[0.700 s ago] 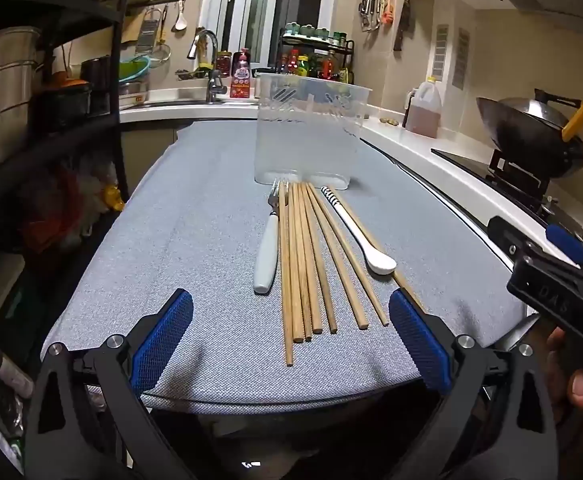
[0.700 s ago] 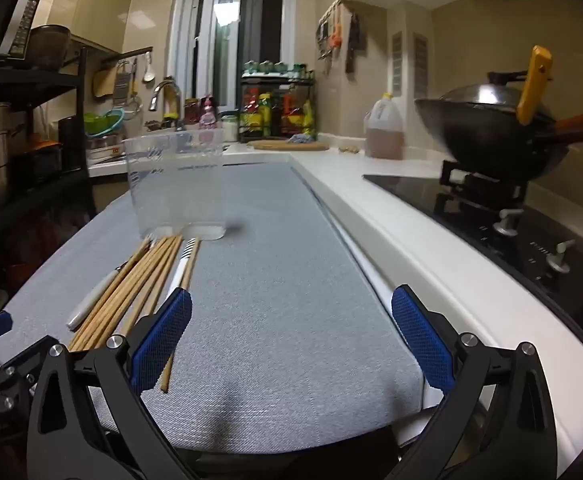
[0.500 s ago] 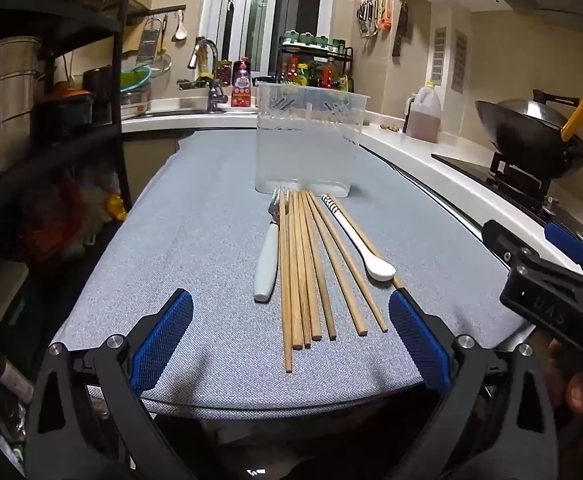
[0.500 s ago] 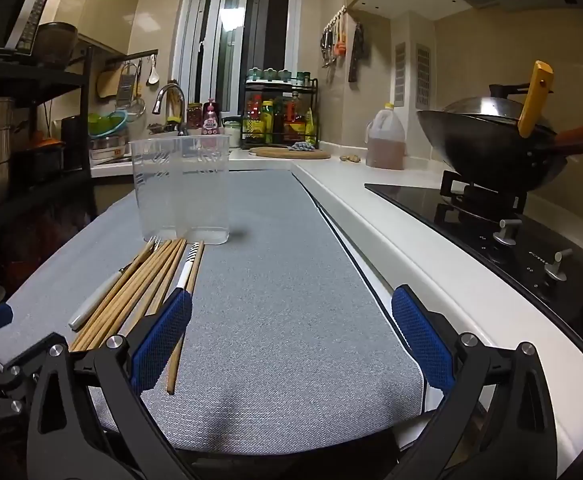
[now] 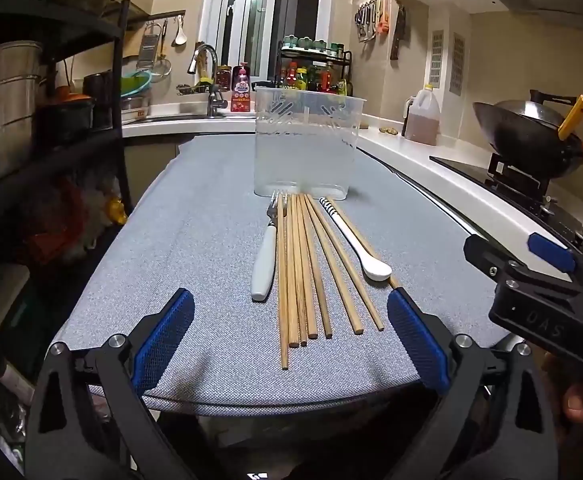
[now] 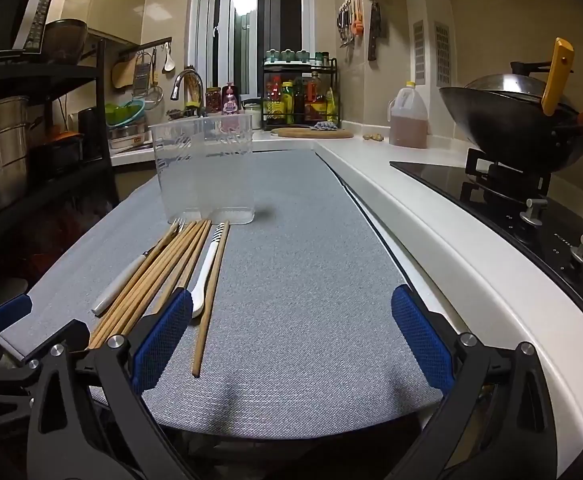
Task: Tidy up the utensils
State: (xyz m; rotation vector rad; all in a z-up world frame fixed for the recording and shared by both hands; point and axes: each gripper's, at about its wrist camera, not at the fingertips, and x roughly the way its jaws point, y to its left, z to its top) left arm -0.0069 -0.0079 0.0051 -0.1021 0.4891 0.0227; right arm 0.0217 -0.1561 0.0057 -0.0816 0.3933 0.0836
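Several wooden chopsticks (image 5: 297,272) lie side by side on the grey mat (image 5: 195,248), pointing at a clear plastic utensil holder (image 5: 305,144) that stands empty behind them. A white-handled fork (image 5: 265,256) lies to their left and a white spoon (image 5: 357,240) to their right. My left gripper (image 5: 291,344) is open and empty, just short of the chopsticks' near ends. My right gripper (image 6: 291,338) is open and empty over the mat, right of one lone chopstick (image 6: 211,292); the spoon (image 6: 203,276) and holder (image 6: 203,172) show there too.
A white counter (image 6: 431,232) runs along the mat's right edge, with a black cooktop (image 6: 531,216) and a wok (image 6: 515,120). An oil jug (image 6: 407,118) and a spice rack (image 6: 299,92) stand at the back. A dark shelf unit (image 5: 31,120) with pots stands on the left.
Both grippers have shifted slightly forward and the views have tilted, so the utensils sit a little nearer. Nothing on the mat has moved.
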